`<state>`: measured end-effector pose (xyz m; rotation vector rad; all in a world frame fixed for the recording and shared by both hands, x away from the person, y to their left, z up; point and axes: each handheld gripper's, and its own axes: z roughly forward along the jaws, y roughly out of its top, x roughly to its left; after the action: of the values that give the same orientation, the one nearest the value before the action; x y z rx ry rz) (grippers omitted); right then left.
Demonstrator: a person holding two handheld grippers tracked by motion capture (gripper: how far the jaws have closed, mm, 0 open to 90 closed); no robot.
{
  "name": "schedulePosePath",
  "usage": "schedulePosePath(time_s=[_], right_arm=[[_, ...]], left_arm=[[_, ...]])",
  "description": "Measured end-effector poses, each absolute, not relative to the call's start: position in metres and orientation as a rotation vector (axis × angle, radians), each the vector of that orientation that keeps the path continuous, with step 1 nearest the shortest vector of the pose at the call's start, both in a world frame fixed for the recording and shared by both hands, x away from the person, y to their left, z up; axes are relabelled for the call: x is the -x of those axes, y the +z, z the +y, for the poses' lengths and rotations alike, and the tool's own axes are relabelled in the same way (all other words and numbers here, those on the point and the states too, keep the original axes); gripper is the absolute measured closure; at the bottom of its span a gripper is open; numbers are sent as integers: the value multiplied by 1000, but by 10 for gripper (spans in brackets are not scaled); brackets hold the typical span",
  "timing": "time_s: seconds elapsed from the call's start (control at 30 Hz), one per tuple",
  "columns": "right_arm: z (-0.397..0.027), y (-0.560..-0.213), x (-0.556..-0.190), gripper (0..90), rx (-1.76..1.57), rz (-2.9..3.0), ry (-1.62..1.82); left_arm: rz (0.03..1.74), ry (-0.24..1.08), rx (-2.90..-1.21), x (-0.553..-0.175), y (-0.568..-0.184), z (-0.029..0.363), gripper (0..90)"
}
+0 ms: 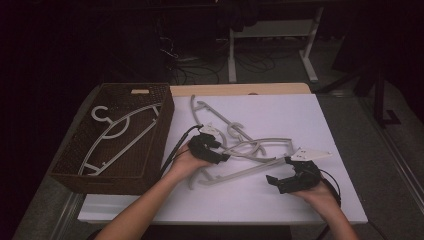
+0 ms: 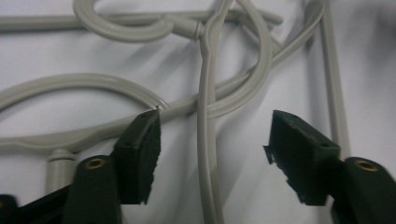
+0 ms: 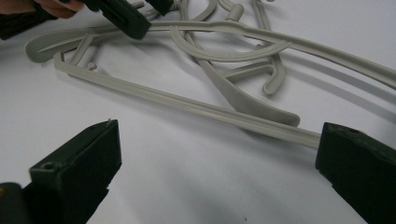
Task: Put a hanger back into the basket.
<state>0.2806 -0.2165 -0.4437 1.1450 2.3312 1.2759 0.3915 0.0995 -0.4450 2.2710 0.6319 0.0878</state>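
Hangers lie in a tangled grey pile on the white table, near its middle. The left gripper is down at the left side of the pile. In the left gripper view its jaws are apart, and one thin hanger bar runs up between them. The pads do not touch the bar. The right gripper sits at the right side of the pile, close to the table. Its jaws are wide apart and hold nothing. A long hanger bar lies just past them. One more hanger lies inside the brown basket on the left.
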Motion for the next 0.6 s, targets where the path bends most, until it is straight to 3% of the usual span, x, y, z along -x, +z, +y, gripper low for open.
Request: schedulePosePath(time_s=[0.6], right_arm=[[-218, -443, -280, 2, -1149, 2324, 1280]], left_arm=[[642, 218, -2356, -393, -453, 87, 730]])
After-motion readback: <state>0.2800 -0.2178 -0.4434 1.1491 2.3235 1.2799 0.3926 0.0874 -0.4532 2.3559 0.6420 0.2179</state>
